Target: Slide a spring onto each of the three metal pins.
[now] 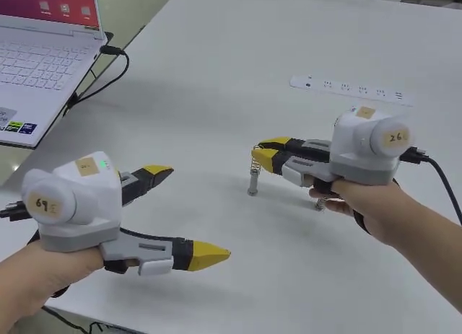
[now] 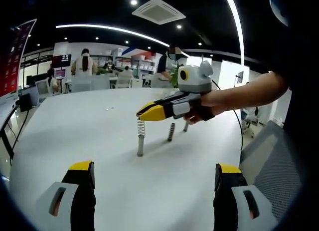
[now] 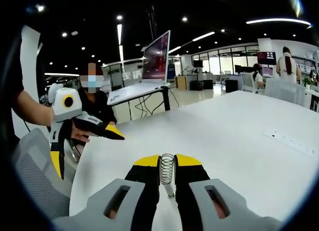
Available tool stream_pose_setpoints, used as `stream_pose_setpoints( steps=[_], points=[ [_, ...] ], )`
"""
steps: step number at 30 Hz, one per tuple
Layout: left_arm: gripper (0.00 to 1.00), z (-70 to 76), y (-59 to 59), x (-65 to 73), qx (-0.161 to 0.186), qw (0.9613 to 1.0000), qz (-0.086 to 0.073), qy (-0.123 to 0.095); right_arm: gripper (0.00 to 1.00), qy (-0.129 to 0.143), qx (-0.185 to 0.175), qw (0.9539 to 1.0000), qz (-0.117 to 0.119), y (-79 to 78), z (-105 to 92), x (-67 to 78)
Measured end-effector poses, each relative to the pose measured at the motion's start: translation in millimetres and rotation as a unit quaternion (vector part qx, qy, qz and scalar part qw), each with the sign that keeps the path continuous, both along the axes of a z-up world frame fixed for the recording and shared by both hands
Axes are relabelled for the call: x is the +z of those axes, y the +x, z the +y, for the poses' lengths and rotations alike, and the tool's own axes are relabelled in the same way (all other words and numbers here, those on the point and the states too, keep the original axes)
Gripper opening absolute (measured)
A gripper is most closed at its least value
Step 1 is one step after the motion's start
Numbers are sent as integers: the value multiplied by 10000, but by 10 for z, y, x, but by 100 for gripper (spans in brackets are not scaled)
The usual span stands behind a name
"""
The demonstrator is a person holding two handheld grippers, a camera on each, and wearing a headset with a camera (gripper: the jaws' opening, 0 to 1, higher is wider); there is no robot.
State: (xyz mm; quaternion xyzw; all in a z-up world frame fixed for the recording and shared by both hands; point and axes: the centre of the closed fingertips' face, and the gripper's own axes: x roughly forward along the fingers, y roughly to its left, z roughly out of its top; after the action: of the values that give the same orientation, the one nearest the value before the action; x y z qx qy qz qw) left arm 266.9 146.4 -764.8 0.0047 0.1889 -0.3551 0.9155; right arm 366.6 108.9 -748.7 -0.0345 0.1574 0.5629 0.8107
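My right gripper (image 1: 261, 150) is shut on a small coil spring (image 1: 255, 161), which it holds upright over the top of a metal pin (image 1: 253, 184) standing on the white table (image 1: 216, 74). In the right gripper view the spring (image 3: 167, 168) sits between the yellow jaw tips with the pin (image 3: 170, 191) below it. The left gripper view shows the spring (image 2: 141, 127) partly down that pin (image 2: 140, 147), and two more pins (image 2: 171, 132) behind it. My left gripper (image 1: 191, 215) is open and holds nothing, well to the left of the pins.
An open laptop (image 1: 43, 53) sits at the table's far left with a black cable (image 1: 108, 74) running from it. A white power strip (image 1: 350, 91) lies beyond the pins. A hand (image 1: 368, 204) covers part of the nearest pin (image 1: 318, 203).
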Motion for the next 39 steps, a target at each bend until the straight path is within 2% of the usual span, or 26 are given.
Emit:
stream_pose_setpoints(
  steps=[14,24,28,39],
  points=[
    [97,-10,-17,-3,-14,10000,12,21,8,-113,85,9998,-120,-18,1,-32],
    [97,-13,-20,-8,-3,10000,19,32,8,-140,49,9999,-50,-12,-18,-88],
    [97,-3,-21,-23,-6,10000,24,62,8,-74,2,10000,-27,-11,-18,-89],
    [97,10,-14,-13,10,10000,5,55,8,-194,85,9996,-206,-36,-15,-87]
  ],
)
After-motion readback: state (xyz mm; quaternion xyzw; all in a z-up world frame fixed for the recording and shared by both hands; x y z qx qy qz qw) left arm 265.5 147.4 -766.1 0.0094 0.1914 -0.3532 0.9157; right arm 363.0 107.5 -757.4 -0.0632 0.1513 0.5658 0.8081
